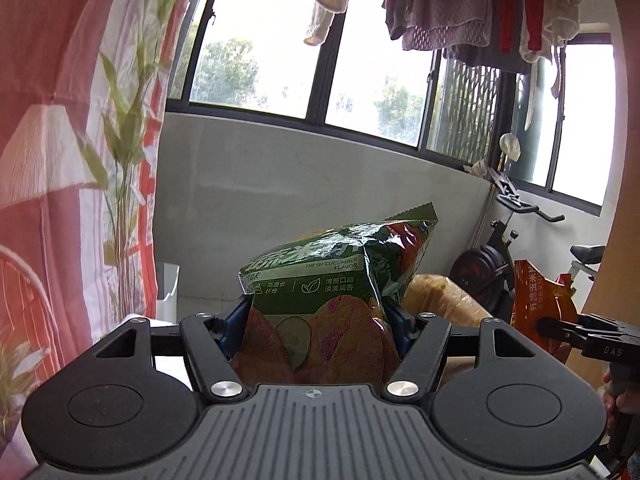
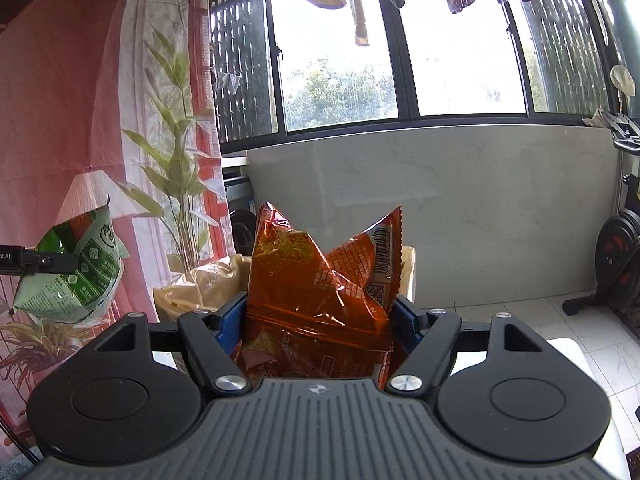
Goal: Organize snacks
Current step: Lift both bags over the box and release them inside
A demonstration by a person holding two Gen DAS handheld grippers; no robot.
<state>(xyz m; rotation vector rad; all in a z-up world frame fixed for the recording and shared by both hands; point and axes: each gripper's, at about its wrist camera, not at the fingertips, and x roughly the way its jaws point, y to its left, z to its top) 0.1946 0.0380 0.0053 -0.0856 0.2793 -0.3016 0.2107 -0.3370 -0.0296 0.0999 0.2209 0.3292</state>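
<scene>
The green snack bag was clamped in the left hand-held gripper, the orange snack bag in the right hand-held gripper, both before the window.

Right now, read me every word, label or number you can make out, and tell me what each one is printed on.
"FRESH CUCUMBER FLAVOR": green snack bag in the left gripper.
"高膳食纤维" and "清新口感 淡淡咸香": same green bag.
"DAS": body of the right gripper, seen from the left wrist.
Barcode digits and small print on the orange snack bag: too small to read.
Large characters on either bag: cut off or creased.
</scene>
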